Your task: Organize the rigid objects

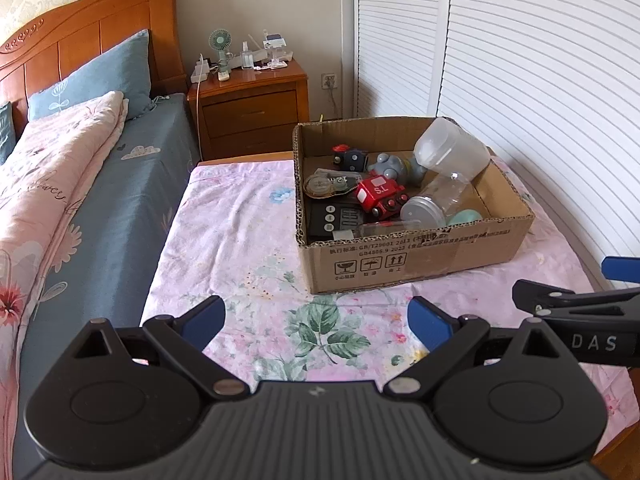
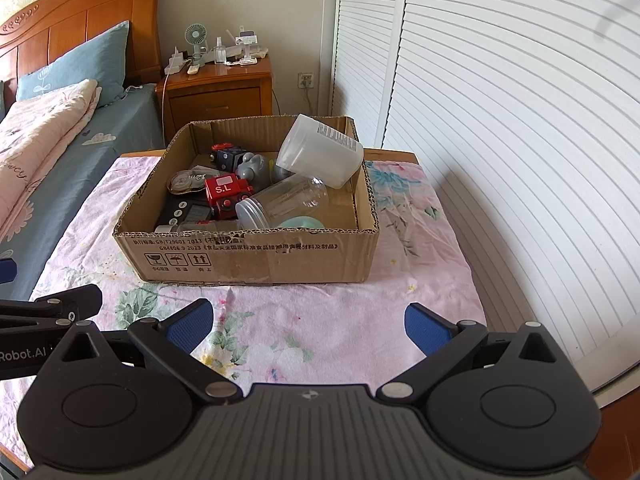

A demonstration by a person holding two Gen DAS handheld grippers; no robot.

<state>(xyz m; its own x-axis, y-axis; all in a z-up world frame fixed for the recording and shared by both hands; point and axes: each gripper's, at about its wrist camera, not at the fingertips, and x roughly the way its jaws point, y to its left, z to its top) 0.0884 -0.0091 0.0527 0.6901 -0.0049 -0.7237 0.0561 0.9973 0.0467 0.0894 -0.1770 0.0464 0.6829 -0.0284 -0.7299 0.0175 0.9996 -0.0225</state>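
Note:
A cardboard box [image 1: 420,258] [image 2: 248,258] stands on the flowered cloth. Inside lie a red toy train [image 1: 380,196] [image 2: 226,194], a frosted plastic tub [image 1: 452,148] [image 2: 320,152] leaning on the far right wall, a clear jar on its side [image 1: 436,200] [image 2: 284,202], a grey figure [image 1: 390,166] [image 2: 252,166], a dark cube toy [image 1: 352,158] [image 2: 226,156], a tape dispenser [image 1: 326,184] [image 2: 186,182] and a black device [image 1: 332,216] [image 2: 186,212]. My left gripper [image 1: 316,320] is open, short of the box. My right gripper [image 2: 308,322] is open too, nothing between its fingers.
A bed with a pink quilt [image 1: 48,184] and blue pillow [image 1: 100,72] runs along the left. A wooden nightstand [image 1: 252,104] [image 2: 218,92] with a small fan stands behind. White louvred doors [image 1: 540,80] [image 2: 500,100] close off the right. The right gripper's body [image 1: 580,316] shows beside the left.

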